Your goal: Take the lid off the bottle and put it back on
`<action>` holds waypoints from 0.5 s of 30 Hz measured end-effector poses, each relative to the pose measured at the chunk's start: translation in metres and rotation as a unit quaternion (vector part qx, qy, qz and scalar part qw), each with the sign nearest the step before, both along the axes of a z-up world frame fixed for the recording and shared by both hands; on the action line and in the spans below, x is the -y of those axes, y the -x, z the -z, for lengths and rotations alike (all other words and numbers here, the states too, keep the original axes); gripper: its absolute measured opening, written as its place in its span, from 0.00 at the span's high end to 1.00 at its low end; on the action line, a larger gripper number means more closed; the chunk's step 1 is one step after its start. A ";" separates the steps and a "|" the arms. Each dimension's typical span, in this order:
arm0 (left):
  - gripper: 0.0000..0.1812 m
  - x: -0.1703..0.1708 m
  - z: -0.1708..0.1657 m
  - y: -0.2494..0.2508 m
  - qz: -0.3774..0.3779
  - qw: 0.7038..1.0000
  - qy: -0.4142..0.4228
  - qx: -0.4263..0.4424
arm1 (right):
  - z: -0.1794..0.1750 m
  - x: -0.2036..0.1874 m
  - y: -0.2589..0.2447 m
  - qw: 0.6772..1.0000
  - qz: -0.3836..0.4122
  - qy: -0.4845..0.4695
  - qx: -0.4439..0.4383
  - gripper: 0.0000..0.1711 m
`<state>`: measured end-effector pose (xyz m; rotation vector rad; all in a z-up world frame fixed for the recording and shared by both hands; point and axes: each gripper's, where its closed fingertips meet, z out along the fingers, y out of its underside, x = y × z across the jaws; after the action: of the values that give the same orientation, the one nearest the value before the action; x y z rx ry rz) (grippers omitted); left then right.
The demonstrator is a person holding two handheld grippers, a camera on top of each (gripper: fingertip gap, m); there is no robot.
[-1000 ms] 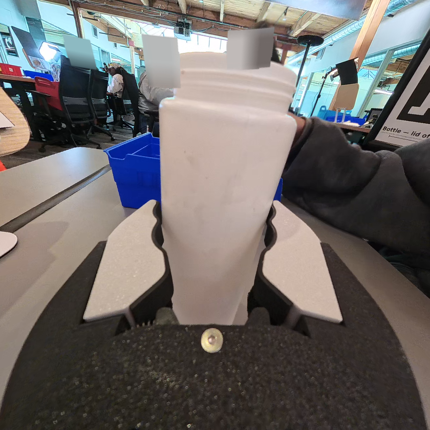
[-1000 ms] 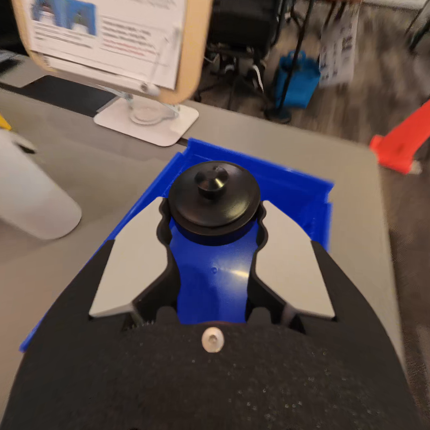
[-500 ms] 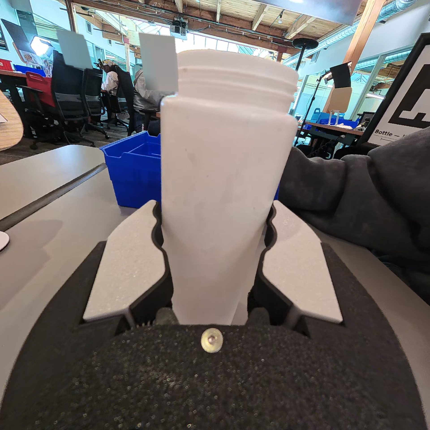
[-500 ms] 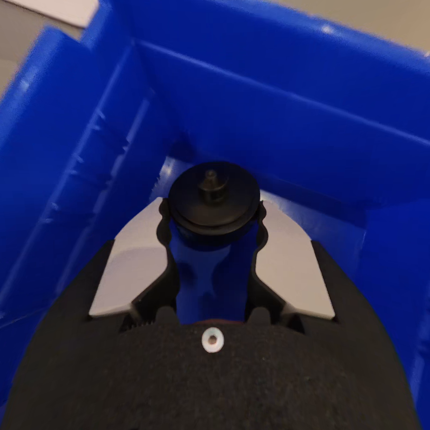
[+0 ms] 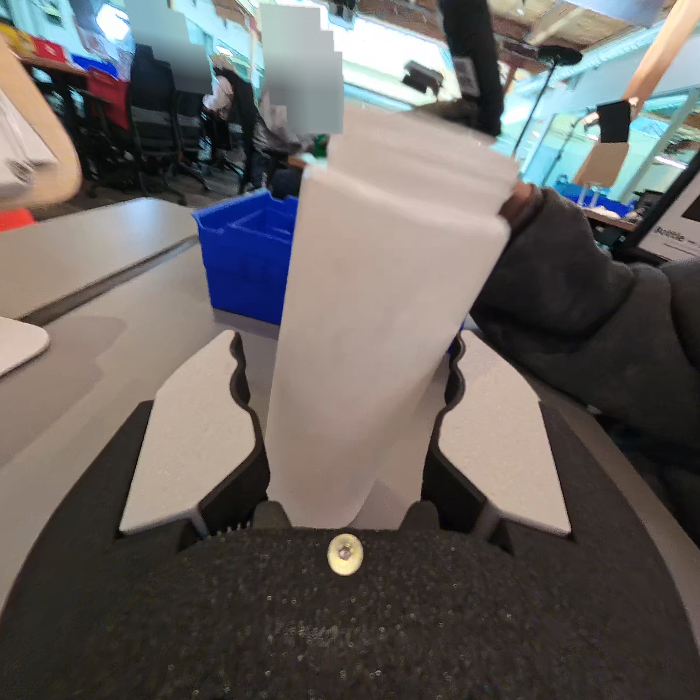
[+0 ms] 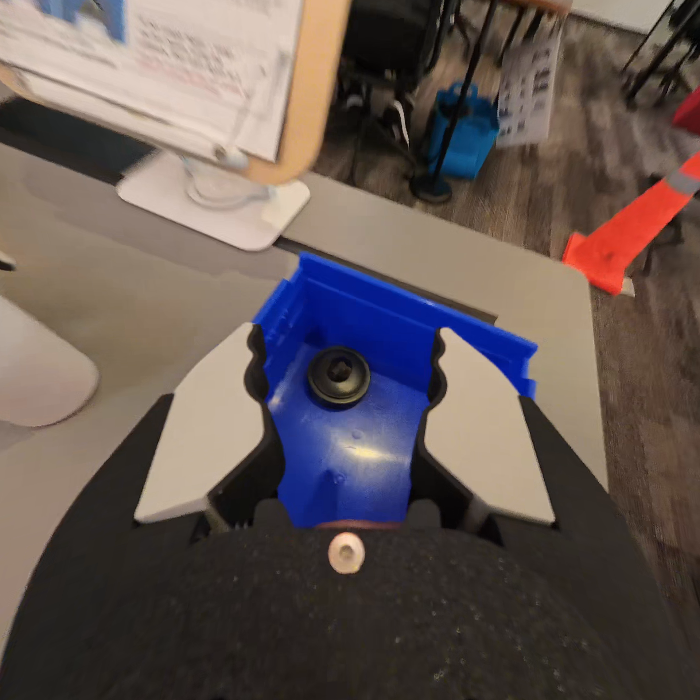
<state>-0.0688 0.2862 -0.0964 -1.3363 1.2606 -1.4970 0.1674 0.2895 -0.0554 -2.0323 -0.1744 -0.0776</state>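
Lid parked in the bin, bottle loose between spread tongs

The left tongs (image 5: 346, 386) stand released around the tall white plastic bottle (image 5: 378, 303), which leans uncapped on the grey tabletop (image 5: 94, 360), likely steadied there for recapping. The right tongs (image 6: 342, 373) hang released and empty above the round black lid (image 6: 338, 377), lying on the floor of the blue plastic bin (image 6: 397, 314), probably so it cannot roll away.

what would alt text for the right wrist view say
The open right gripper hangs above a small round black lid lying on the floor of a blue plastic bin on a grey table; a white stand base sits behind.
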 end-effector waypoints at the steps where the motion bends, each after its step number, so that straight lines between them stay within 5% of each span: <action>1: 0.44 -0.001 -0.012 0.005 -0.018 1.000 -0.001 0.015 | -0.012 0.009 0.007 1.000 -0.011 -0.019 -0.007 0.52; 8: 0.46 0.005 -0.094 0.050 -0.140 0.987 -0.075 0.004 | -0.048 0.056 0.101 0.967 -0.181 -0.093 -0.156 0.55; 11: 0.49 0.017 -0.128 0.070 -0.199 0.978 -0.061 -0.001 | -0.061 0.047 0.131 0.953 -0.147 -0.142 -0.224 0.51; 13: 0.46 0.028 -0.125 0.089 -0.256 0.966 -0.027 -0.018 | -0.063 0.042 0.145 0.941 -0.087 -0.193 -0.262 0.49; 15: 0.48 0.048 -0.097 0.113 -0.311 0.949 0.000 -0.052 | -0.046 0.040 0.185 0.942 -0.117 -0.177 -0.260 0.49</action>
<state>-0.1821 0.2381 0.0001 -1.6341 0.7802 -0.9889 -0.0177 0.2497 -0.0095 -1.5961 -0.0587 0.5393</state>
